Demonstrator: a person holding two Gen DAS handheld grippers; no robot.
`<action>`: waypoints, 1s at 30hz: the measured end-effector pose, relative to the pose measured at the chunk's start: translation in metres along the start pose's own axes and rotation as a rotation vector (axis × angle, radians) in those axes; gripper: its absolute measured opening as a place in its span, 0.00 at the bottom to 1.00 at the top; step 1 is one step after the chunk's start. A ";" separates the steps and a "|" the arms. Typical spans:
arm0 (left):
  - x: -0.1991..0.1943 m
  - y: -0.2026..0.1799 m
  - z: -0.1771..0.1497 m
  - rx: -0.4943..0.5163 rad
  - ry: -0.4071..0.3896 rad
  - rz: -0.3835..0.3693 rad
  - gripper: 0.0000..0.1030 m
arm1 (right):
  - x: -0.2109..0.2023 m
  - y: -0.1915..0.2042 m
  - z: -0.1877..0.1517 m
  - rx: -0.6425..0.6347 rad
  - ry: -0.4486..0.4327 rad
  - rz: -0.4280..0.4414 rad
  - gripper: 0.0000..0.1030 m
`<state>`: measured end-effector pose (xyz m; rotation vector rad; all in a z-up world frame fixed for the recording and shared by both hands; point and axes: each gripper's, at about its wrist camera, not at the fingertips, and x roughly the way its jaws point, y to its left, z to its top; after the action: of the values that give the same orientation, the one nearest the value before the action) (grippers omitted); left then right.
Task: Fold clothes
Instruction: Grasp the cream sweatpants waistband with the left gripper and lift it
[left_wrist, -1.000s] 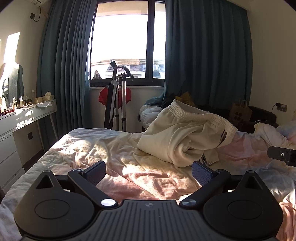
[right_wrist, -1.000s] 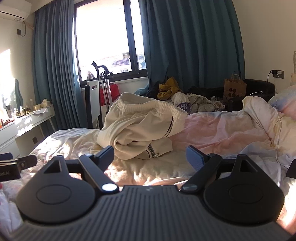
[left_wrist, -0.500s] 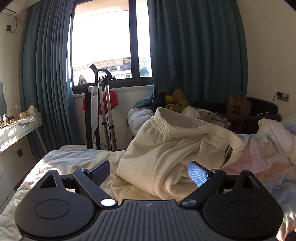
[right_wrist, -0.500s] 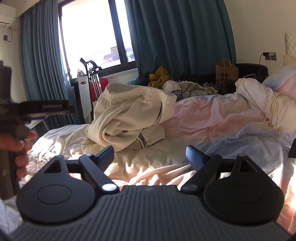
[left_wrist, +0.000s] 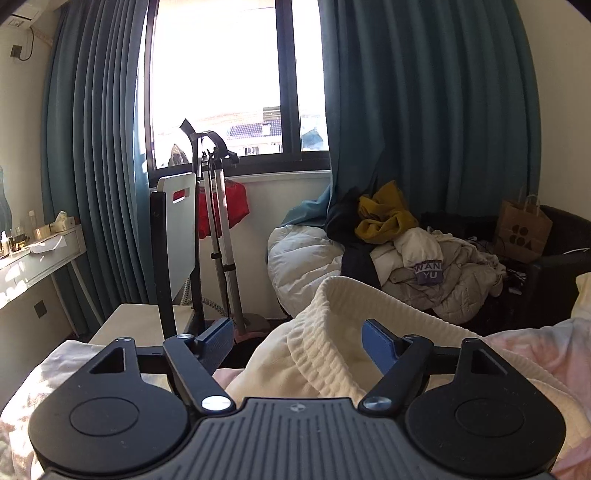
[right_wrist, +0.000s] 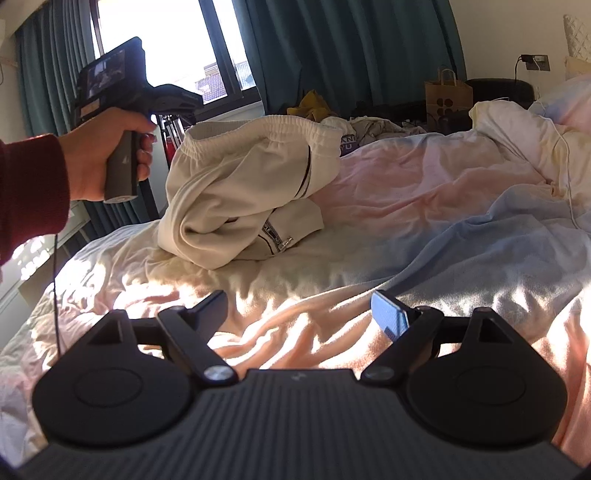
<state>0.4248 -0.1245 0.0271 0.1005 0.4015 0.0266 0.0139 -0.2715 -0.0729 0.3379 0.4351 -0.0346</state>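
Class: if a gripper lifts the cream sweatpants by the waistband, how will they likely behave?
The cream sweatpants lie crumpled in soft folds, so they will probably hang floppy. The fabric looks thick, so likely some weight. The ribbed waistband probably grips well between the left gripper fingers.

The left gripper (left_wrist: 299, 341), its fingers spread wide, covers the lower part of the cream trousers (left_wrist: 332, 354) in its own view, so whether either pad touches the ribbed waistband cannot be told. From the right wrist, the left hand (right_wrist: 107, 158) wraps the handle and its sleeve runs off the frame's edge. The trousers' legs are bunched under the heap (their ends out of sight). Print on the side stripe (right_wrist: 271, 236) is too small to read. The right gripper (right_wrist: 299, 314) blocks the bedsheet (right_wrist: 424, 240) beneath it.
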 end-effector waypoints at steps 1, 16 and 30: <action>0.011 -0.001 0.002 0.010 0.020 -0.001 0.74 | 0.003 -0.002 0.000 0.014 -0.006 0.006 0.84; -0.055 0.043 -0.008 -0.026 0.024 -0.105 0.07 | 0.011 -0.013 0.000 0.120 -0.085 0.125 0.84; -0.223 0.218 -0.158 -0.260 0.153 -0.127 0.06 | -0.021 0.023 0.000 -0.027 -0.053 0.185 0.83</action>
<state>0.1564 0.0966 -0.0085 -0.1849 0.5528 -0.0389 -0.0024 -0.2502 -0.0569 0.3485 0.3502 0.1427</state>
